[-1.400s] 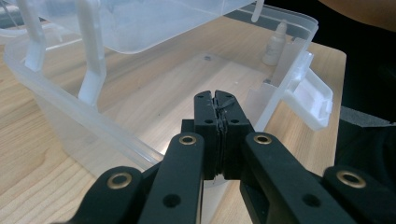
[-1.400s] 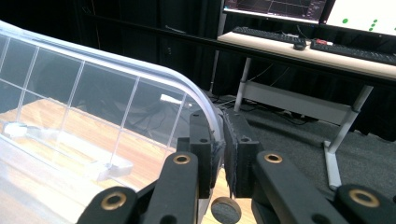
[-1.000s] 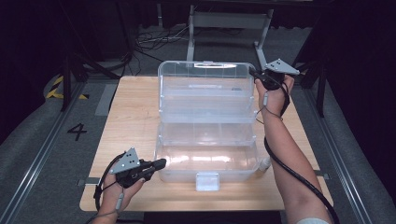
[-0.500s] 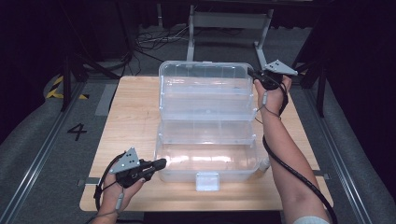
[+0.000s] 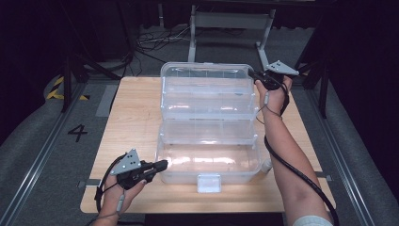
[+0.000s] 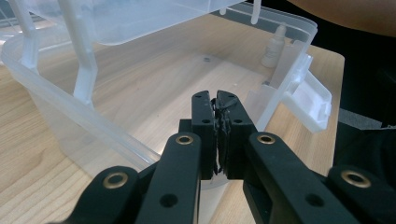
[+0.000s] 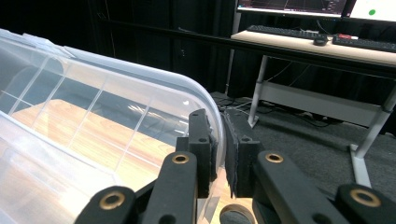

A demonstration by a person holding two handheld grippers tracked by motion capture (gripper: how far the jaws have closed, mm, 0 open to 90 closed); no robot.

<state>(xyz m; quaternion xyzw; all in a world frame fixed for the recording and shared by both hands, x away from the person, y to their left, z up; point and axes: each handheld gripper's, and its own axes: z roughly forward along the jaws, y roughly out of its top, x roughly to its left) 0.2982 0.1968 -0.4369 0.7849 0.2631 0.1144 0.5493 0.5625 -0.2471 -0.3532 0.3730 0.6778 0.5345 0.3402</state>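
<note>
While the right gripper (image 7: 218,140) clamps its jaws on the far rim of the clear plastic cantilever organiser box (image 5: 209,123), the left gripper (image 6: 218,135), jaws pressed together on nothing, sits just before the box's near corner. A black "4" (image 5: 77,133) marks the grey floor beside the wooden table (image 5: 127,117).

I see the wooden counter (image 5: 131,117) carrying a clear tiered plastic box (image 5: 209,136), spanning centre to twelve o'clock.

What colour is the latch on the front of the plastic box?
The latch is translucent white, like the box; the left gripper view shows it best.
</note>
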